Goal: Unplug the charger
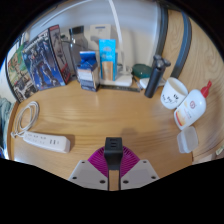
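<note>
My gripper (pixel 114 162) is shut on a small black charger (pixel 114 150), which sits clamped between the magenta pads (pixel 98 160). The charger is held over the wooden table (pixel 110 112), apart from the white power strip (pixel 43 141). The strip lies flat on the table to the left of the fingers, and its white cable (pixel 24 113) loops away behind it. I cannot see the charger's plug pins.
Boxes and picture cards (pixel 40 57) stand along the back left. A blue and white box (pixel 89 68) and a carton (pixel 108 58) stand at the back middle. A black cylinder (pixel 155 78), a white mug (pixel 175 95) and a red-capped white bottle (pixel 192 106) stand to the right.
</note>
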A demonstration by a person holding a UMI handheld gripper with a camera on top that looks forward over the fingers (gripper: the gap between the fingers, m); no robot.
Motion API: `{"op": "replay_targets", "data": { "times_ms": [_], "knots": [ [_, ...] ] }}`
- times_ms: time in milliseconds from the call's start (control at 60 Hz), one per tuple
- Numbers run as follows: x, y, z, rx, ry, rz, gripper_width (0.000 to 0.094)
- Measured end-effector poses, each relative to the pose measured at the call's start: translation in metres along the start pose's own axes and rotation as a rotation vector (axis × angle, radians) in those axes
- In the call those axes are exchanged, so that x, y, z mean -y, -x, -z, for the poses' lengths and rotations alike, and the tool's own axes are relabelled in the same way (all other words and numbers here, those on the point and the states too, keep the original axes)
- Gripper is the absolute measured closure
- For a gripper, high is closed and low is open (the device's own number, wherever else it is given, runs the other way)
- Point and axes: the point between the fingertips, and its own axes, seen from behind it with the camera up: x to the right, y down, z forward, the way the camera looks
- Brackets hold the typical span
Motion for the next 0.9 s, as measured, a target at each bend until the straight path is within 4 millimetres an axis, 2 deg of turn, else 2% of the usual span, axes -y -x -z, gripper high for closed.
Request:
{"op": "replay_targets", "data": {
  "times_ms": [67,133,300,450,483,517,550,567,633,733,800,900],
  "knots": [
    [-0.010,-0.003,-0.011,0.023,0.046,-0.003,0.0804],
    [-0.001,-0.001,-0.015,0.053,0.035,-0.012,0.0782],
    [0.005,0.002,-0.029,0.073,0.059,0.021,0.0695],
    [0.011,0.004,-0.029,0.077,0.031,0.011,0.0631],
    [0.011,0.005,-0.029,0.081,0.031,0.011,0.0591],
    [0.011,0.004,-0.028,0.077,0.026,0.008,0.0468],
    [0.013,0.002,-0.025,0.069,0.012,0.003,0.0421],
    [0.015,0.001,-0.022,0.066,0.001,0.002,0.0339],
    [0.029,-0.002,-0.008,0.051,-0.054,-0.003,0.0259],
    [0.062,-0.002,0.031,0.044,-0.171,-0.034,0.0202],
    [0.087,0.001,0.069,0.047,-0.260,-0.049,0.0199],
    [0.117,0.007,0.135,0.056,-0.409,-0.073,0.0156]
  ]
}}
